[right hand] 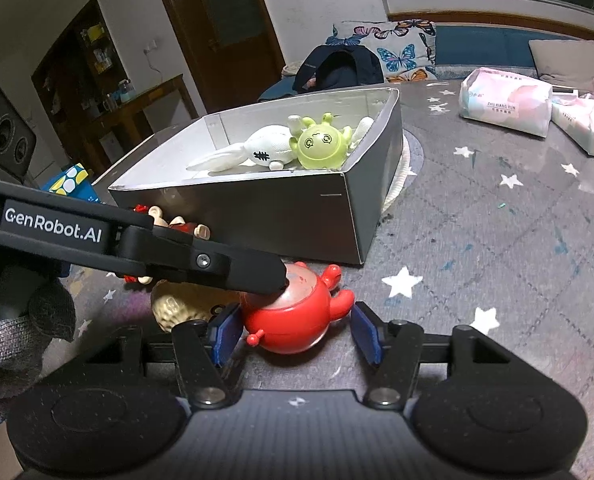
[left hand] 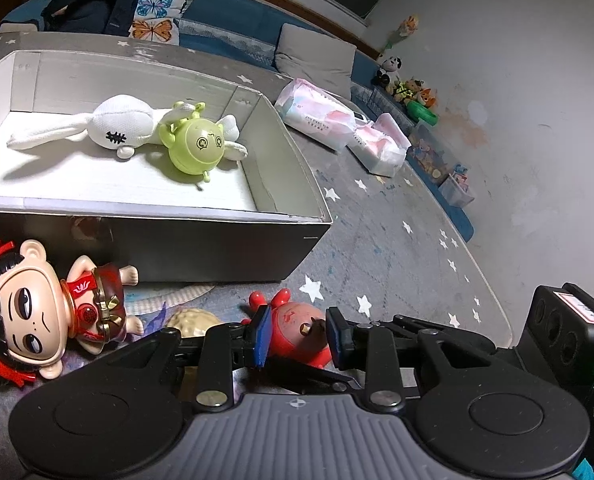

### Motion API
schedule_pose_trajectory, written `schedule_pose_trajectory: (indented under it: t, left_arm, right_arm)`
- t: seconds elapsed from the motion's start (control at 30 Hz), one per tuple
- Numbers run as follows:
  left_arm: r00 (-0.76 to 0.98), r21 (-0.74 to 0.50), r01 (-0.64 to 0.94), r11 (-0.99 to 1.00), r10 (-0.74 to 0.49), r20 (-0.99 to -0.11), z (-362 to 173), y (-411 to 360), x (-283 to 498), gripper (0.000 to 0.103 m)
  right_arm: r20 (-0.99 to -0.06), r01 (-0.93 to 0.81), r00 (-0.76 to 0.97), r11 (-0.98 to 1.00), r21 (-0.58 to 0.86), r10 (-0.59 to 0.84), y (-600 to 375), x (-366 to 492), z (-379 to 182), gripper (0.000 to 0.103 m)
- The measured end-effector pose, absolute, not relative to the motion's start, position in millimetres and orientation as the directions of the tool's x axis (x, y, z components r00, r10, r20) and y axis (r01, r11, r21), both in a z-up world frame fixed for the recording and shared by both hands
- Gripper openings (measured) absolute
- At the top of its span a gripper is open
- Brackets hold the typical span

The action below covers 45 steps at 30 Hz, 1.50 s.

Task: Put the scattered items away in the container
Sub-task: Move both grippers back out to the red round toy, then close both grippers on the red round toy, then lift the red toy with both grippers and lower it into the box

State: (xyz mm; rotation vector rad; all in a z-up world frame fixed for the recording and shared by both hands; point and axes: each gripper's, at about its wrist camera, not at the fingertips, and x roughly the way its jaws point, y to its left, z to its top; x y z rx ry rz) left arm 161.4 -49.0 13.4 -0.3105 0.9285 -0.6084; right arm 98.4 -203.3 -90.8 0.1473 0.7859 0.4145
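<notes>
A red round toy [left hand: 297, 330] [right hand: 293, 316] lies on the grey starred mat in front of the box [left hand: 217, 248] [right hand: 289, 216]. My left gripper [left hand: 297, 336] has its blue pads on both sides of the toy, close against it. My right gripper [right hand: 295, 330] is open, its pads either side of the same toy with a gap. The left gripper's arm [right hand: 157, 252] crosses the right wrist view and touches the toy's top. The box holds a white plush rabbit [left hand: 109, 128] [right hand: 257, 146] and a green round toy [left hand: 195, 146] [right hand: 321, 146].
A big-headed doll in red [left hand: 37, 312] lies left of the red toy, by the box's front wall. A beige peanut-shaped toy [left hand: 195, 320] [right hand: 185, 304] lies between them. Two tissue packs [left hand: 321, 114] [right hand: 505, 106] lie beyond the box. A sofa with cushions stands behind.
</notes>
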Motion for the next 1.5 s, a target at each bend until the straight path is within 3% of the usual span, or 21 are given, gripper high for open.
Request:
schedule_pose_trajectory:
  t: [0.9,1.5]
  left_arm:
    - [0.428,-0.508,0.385,0.771,-0.636,-0.642,17.0,-58.4,148.5,0.036]
    - [0.607,-0.564,0.374,0.736,-0.654,-0.451,78.9,-20.2,161.2,0.037]
  right_arm:
    - [-0.645,-0.303,0.670,0.929,0.213,0.367,-206.3,79.1,-79.9,0.060]
    - [-0.547,-0.421,0.750,0.906,0.038,0.372,-179.0,109.2,0.0,0.060]
